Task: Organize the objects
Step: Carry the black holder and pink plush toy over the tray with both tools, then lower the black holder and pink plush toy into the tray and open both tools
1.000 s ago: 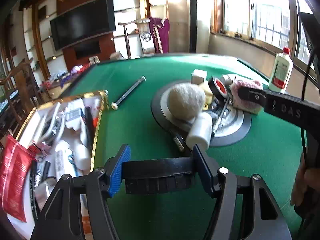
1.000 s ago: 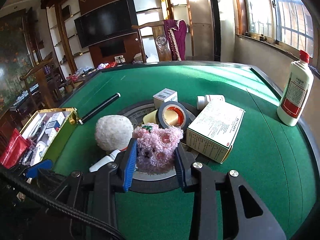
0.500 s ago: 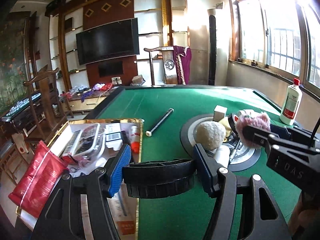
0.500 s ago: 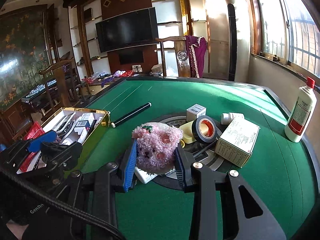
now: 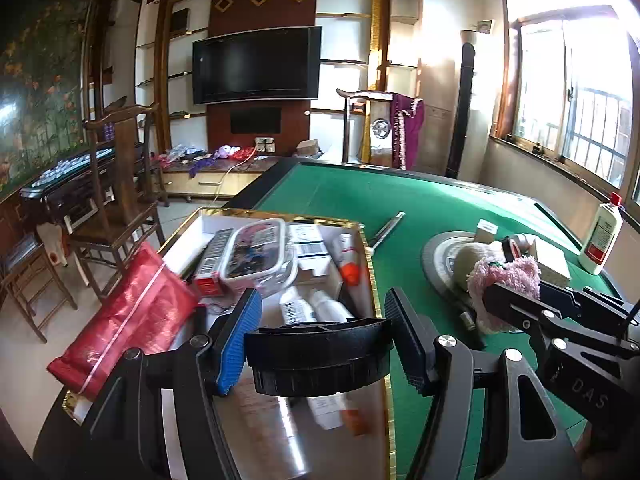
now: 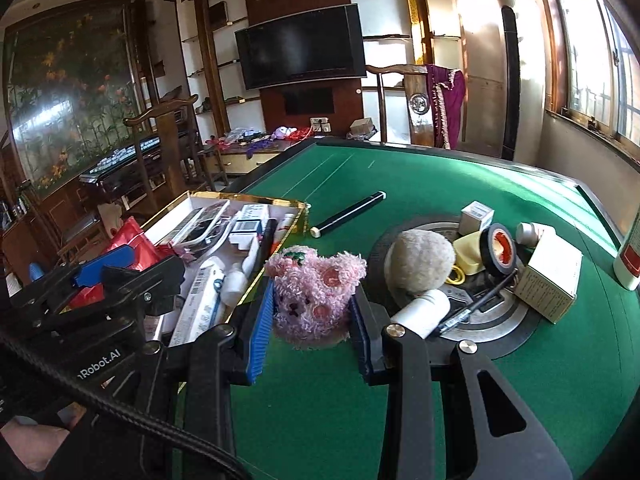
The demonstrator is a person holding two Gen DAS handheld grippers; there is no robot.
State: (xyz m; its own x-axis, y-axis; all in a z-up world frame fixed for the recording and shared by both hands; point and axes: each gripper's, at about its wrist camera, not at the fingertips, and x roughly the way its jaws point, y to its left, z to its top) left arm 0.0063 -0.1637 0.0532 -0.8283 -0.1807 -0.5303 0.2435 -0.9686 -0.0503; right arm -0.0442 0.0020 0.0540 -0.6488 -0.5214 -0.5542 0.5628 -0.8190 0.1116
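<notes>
My left gripper (image 5: 322,340) is shut on a black round ribbed lid (image 5: 320,354) and holds it above the near end of the gold-edged open box (image 5: 370,280). The box lies at the left edge of the green table and holds several packets and bottles. My right gripper (image 6: 312,320) is shut on a pink plush toy (image 6: 314,296), just right of the box's rim (image 6: 248,198). In the left wrist view the plush toy (image 5: 506,278) and the right gripper (image 5: 508,300) show at the right. The left gripper (image 6: 136,270) shows at the left of the right wrist view, over the box.
A grey round disc (image 6: 516,328) in the table's middle carries a cream fuzzy ball (image 6: 422,260), a black tape roll (image 6: 500,248), a white carton (image 6: 552,280) and small bottles. A black rod (image 6: 348,214) lies beyond the box. A white red-capped bottle (image 5: 600,240) stands far right. A red packet (image 5: 132,312) overhangs the box's left.
Both grippers have swung left, away from the pile on the disc and toward the box, each carrying its object. The left one now hangs over the box.
</notes>
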